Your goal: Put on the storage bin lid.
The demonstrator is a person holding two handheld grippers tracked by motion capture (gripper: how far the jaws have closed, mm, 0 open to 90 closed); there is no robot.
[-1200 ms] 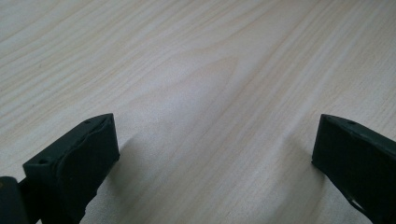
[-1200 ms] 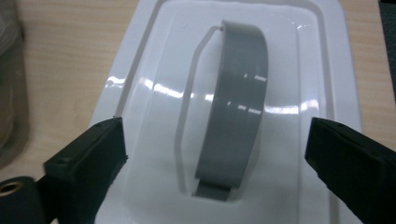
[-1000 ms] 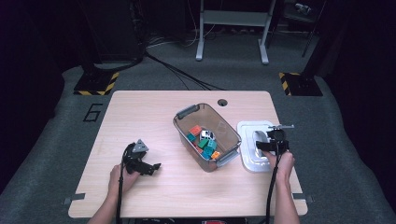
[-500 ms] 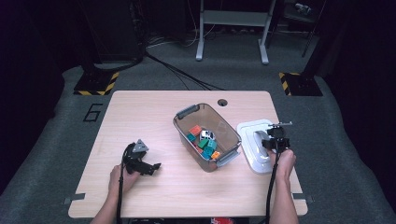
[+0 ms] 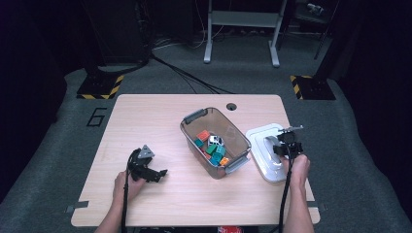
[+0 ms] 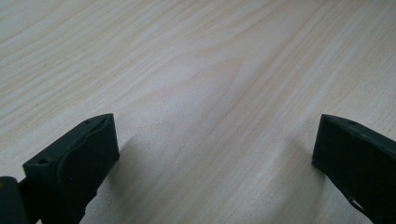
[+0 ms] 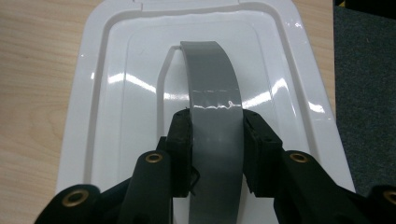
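Right gripper at lower centre of its own view, fingers clamped on grey handle of white lid, flat on counter at right of high view beside clear bin of coloured blocks; left gripper at lower left, fingers spread over bare wood
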